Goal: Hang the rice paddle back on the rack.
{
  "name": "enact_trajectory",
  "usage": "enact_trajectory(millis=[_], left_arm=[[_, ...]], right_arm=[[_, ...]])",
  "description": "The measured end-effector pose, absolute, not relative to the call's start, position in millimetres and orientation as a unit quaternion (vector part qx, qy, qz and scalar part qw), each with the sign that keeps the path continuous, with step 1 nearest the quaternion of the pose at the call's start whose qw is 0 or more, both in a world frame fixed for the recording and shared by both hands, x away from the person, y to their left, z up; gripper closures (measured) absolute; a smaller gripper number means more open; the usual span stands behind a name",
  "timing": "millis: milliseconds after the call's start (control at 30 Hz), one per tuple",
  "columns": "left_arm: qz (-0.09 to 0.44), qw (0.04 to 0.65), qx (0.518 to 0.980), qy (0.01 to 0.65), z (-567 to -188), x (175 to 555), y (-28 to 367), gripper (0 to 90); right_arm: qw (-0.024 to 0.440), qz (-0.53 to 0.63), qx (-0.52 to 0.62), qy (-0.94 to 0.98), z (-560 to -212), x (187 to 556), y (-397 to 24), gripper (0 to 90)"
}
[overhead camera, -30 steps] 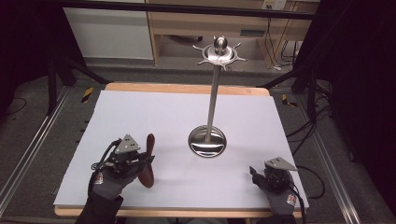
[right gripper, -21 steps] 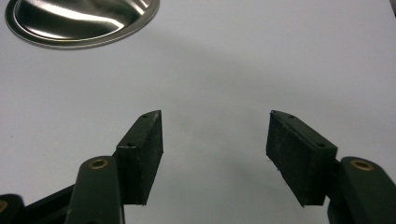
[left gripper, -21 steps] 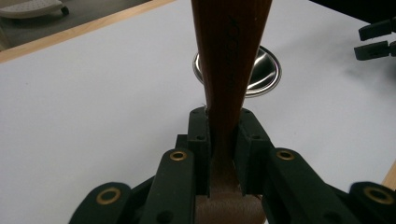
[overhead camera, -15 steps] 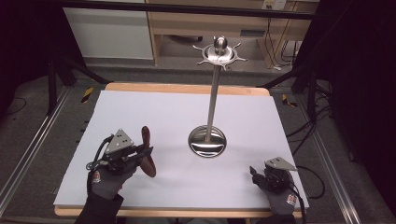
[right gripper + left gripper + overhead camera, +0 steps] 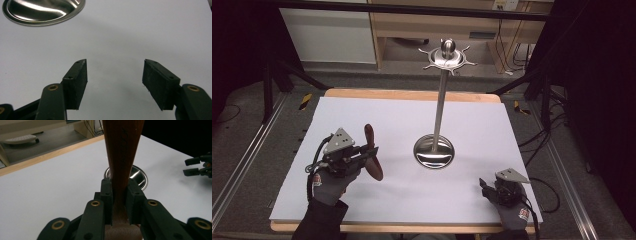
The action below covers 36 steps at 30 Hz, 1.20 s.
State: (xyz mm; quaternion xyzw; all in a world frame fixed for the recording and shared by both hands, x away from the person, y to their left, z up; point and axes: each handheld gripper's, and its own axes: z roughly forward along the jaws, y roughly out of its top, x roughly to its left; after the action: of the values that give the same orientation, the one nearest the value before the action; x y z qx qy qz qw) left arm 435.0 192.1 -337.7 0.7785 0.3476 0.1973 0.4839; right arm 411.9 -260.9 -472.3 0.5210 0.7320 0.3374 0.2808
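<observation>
A dark brown wooden utensil (image 5: 368, 133) stands nearly upright in my left gripper (image 5: 369, 154), lifted off the white table cover at the front left. In the left gripper view the pads (image 5: 107, 192) press on both sides of the wooden handle (image 5: 122, 155), so the gripper (image 5: 120, 192) is shut on it. A steel stand with a round base (image 5: 434, 152) and a tall pole (image 5: 441, 100) rises mid-table, topped by a ring of hooks (image 5: 447, 56). My right gripper (image 5: 486, 187) rests low at the front right, and the right gripper view shows it (image 5: 115, 75) open with nothing between its fingers.
The white cover (image 5: 392, 115) lies on a wooden table (image 5: 412, 94). The stand's base (image 5: 138, 176) sits just behind the held utensil, and the same base (image 5: 42, 10) lies ahead and left of the right gripper. Dark frame legs and cables flank the table.
My left gripper has risen with the wooden utensil, whose lower end has come up off the cover. The right gripper has stayed where it was.
</observation>
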Motion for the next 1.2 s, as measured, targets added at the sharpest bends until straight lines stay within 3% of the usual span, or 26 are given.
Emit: enact_trajectory(millis=[1200], left_arm=[[0.195,0.531,0.758,0.324,-276.4,454.3,164.1,77.4]], right_arm=[[0.281,0.337,0.521,0.732,-472.4,412.1,-260.5,36.9]])
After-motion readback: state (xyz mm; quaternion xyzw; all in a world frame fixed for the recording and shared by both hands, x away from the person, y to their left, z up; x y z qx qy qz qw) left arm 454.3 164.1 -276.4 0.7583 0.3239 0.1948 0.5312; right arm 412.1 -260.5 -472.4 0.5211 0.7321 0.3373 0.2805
